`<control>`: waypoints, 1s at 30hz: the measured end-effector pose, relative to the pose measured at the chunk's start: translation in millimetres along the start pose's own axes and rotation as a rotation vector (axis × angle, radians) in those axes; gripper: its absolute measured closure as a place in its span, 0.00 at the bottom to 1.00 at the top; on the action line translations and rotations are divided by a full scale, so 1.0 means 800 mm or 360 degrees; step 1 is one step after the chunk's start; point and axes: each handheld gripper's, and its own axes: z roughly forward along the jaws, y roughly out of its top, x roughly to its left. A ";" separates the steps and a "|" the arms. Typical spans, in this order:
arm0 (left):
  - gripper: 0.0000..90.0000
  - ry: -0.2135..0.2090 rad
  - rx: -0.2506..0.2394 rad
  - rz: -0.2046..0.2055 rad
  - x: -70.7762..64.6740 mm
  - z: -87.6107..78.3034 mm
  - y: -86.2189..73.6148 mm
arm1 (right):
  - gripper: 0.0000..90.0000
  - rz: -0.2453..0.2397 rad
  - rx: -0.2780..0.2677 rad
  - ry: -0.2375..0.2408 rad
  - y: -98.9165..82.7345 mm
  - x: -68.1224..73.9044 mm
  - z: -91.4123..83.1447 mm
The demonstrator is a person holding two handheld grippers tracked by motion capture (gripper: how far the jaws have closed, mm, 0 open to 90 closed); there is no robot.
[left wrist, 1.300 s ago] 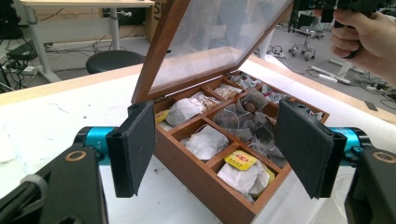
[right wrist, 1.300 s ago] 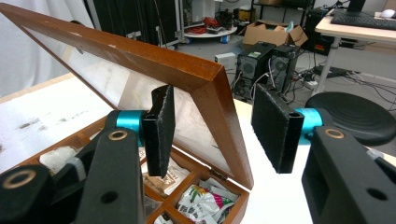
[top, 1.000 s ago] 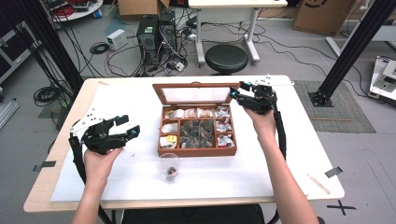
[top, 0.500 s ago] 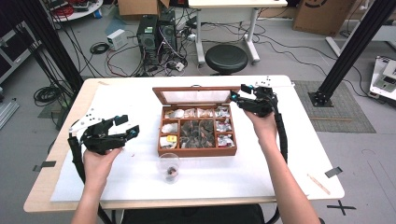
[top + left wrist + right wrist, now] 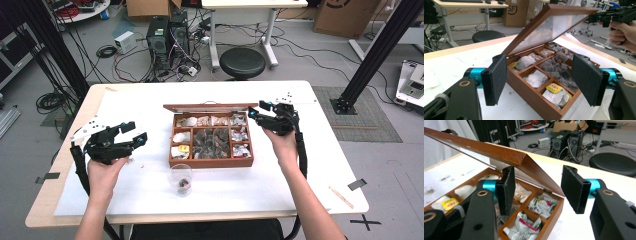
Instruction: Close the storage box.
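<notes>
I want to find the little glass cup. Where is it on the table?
In the high view the glass cup stands on the white table cover, just in front of the wooden tea box, nearer the person, right of the left gripper.

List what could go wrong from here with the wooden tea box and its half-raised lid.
1. The glass-panelled wooden lid stands half raised, and the right gripper has its jaws open around the lid's corner without pinching it; the lid could drop shut.
2. A push on the lid might slide the brown wooden tea box toward the small clear glass cup just in front of it and tip it.
3. The left gripper is open, apart from the box, not steadying it.
</notes>
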 end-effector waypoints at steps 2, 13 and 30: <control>0.33 -0.0001 -0.0004 -0.0003 0.000 0.000 0.001 | 0.52 -0.0003 0.0019 -0.0002 -0.003 0.002 -0.002; 0.33 -0.0007 -0.0027 -0.0006 0.000 -0.001 0.003 | 0.58 0.0045 0.0057 0.0037 -0.023 0.011 -0.010; 0.33 -0.0017 -0.0027 0.0002 -0.002 0.000 0.004 | 0.67 0.0113 0.0148 0.0122 -0.048 0.016 -0.015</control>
